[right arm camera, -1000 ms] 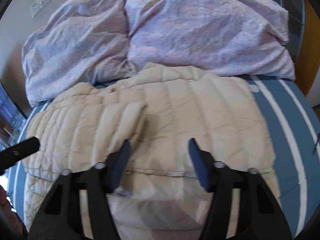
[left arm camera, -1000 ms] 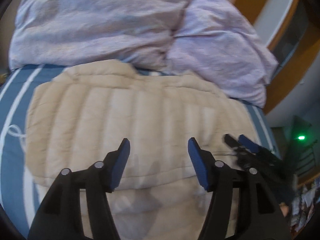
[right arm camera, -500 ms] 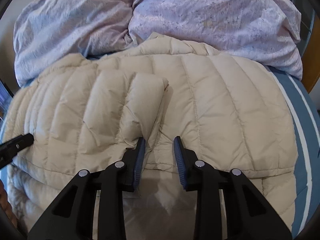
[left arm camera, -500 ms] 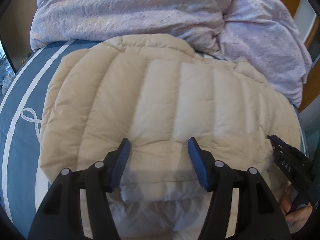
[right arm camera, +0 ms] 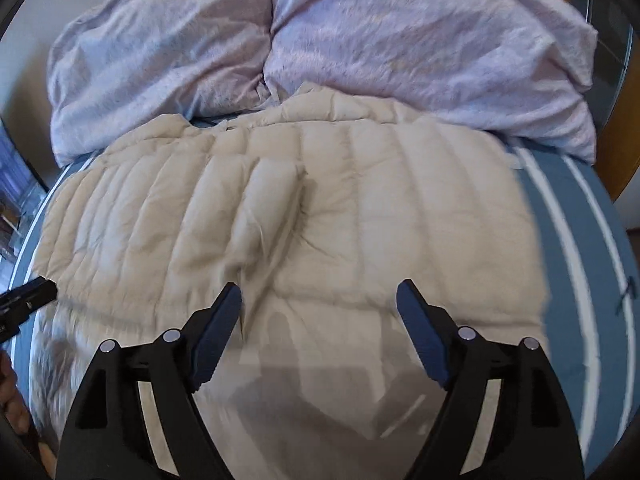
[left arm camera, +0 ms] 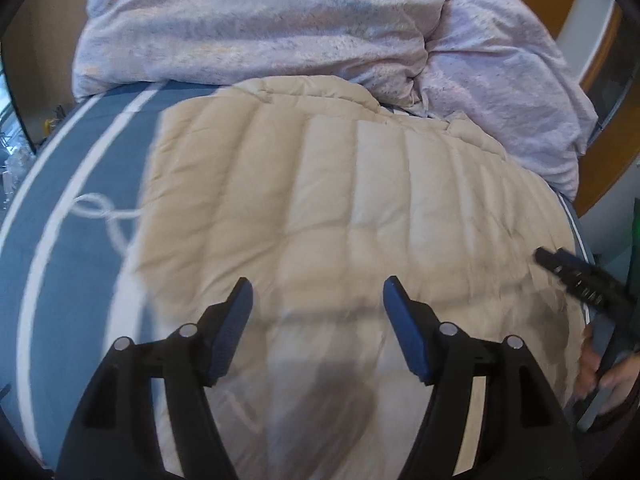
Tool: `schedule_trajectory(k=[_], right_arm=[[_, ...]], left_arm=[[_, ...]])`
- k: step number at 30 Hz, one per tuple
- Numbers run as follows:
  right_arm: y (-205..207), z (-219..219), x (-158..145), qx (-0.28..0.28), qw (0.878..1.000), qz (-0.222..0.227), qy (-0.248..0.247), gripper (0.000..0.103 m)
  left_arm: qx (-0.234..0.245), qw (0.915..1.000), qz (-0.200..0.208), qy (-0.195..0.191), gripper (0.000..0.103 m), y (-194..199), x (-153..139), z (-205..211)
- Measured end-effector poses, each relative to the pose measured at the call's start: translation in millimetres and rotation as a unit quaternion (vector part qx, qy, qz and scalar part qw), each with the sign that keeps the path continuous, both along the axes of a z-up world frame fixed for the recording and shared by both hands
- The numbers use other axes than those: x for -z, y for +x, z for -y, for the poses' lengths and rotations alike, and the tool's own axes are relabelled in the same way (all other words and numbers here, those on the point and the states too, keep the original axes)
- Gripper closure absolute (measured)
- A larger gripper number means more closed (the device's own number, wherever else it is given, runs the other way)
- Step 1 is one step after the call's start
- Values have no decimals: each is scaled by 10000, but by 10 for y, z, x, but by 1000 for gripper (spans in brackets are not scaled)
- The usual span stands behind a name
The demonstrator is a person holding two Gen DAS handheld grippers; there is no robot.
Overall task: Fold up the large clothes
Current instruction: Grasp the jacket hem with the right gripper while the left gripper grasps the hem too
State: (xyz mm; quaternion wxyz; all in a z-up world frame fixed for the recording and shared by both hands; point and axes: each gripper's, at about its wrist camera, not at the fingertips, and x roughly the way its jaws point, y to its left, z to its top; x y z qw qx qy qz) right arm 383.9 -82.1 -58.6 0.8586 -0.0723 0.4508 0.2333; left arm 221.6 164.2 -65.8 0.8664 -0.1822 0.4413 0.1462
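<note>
A bed (left arm camera: 72, 240) in blue, white-striped cover carries a beige quilted jacket (left arm camera: 340, 208) just ahead of the tool, with lilac bedding (right arm camera: 320, 40) heaped beyond.

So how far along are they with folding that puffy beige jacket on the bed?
Partly done, it seems. The beige jacket lies spread flat on the striped blue bedcover, with a sleeve already folded over its middle. Nothing is in hand: the right gripper has just been opening, nothing between its jaws, and the left gripper hovers open. The body looks unfolded, so the main folds remain.
</note>
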Motion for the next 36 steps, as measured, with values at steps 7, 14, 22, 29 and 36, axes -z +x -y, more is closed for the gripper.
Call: schedule_trajectory(k=[7,14,22,29,36], right_arm=[[-555,903,-28,65,9997,-237,25,16],[-1024,1851,166,469,9976,-501,-3,17],[-1396,2409,315,560,9946,-756,429,21],[-1552,2543,437,347,9907,-944,919,31],[-1604,2554,454,148,9865,-1001,1284,43]], left_arm=[[-261,9996,27,72,31,-1100,8,-99],[-548,9970,148,-519,33,-1931,213,-196],[-261,9954,202,-899,40,-2186,376,93],[-157,9963,268,-807,41,-2286,438,275],[-152,9954,238,-912,47,-2291,517,326]])
